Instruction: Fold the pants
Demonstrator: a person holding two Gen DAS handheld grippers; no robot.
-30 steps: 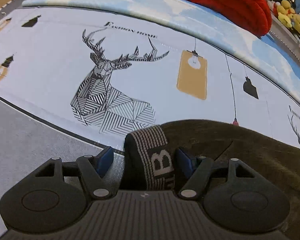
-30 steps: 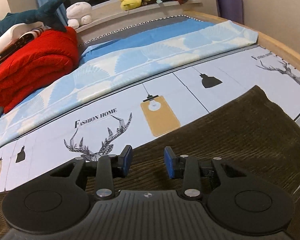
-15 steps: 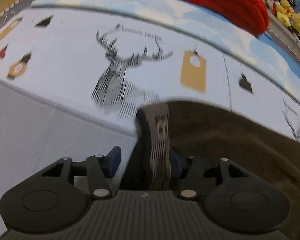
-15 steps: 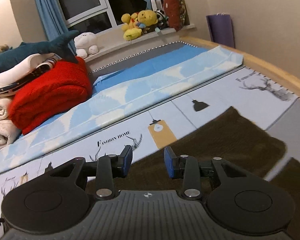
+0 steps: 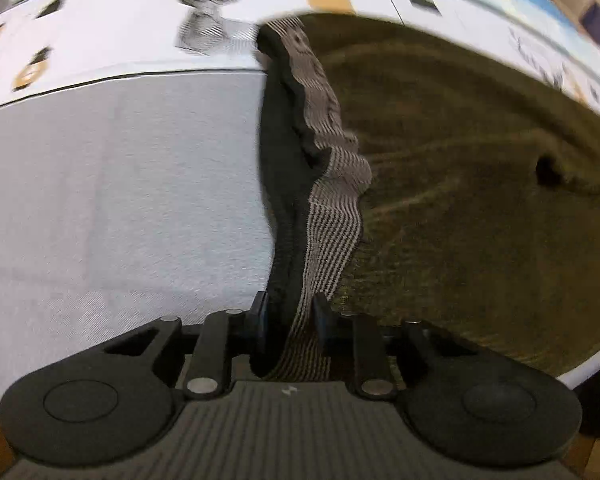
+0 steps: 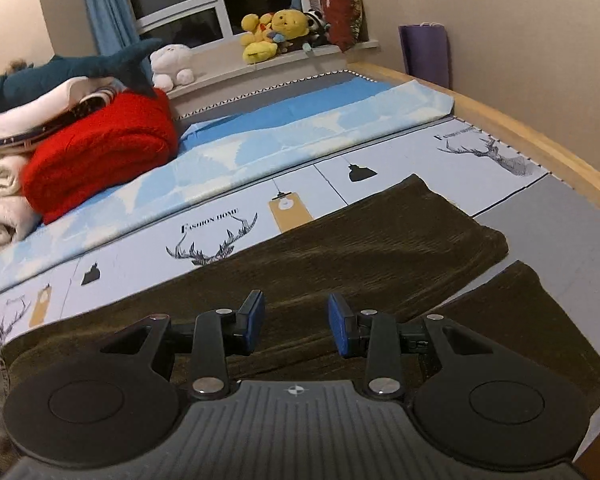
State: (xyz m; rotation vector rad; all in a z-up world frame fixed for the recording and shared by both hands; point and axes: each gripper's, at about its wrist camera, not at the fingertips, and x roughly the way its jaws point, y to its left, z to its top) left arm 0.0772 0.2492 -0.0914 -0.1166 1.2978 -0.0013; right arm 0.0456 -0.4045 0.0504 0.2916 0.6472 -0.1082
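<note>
Left gripper (image 5: 288, 320) fingers just closed, pinching striped elastic waistband (image 5: 328, 184); right gripper (image 6: 296, 324) fingers spread, empty, over ribbed olive-brown pants (image 6: 360, 248) flat on printed bedsheet (image 6: 380, 168).

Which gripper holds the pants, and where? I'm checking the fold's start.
The left gripper, whose jaws have just been closing, grips the pants by the striped waistband. The right gripper holds nothing.
</note>
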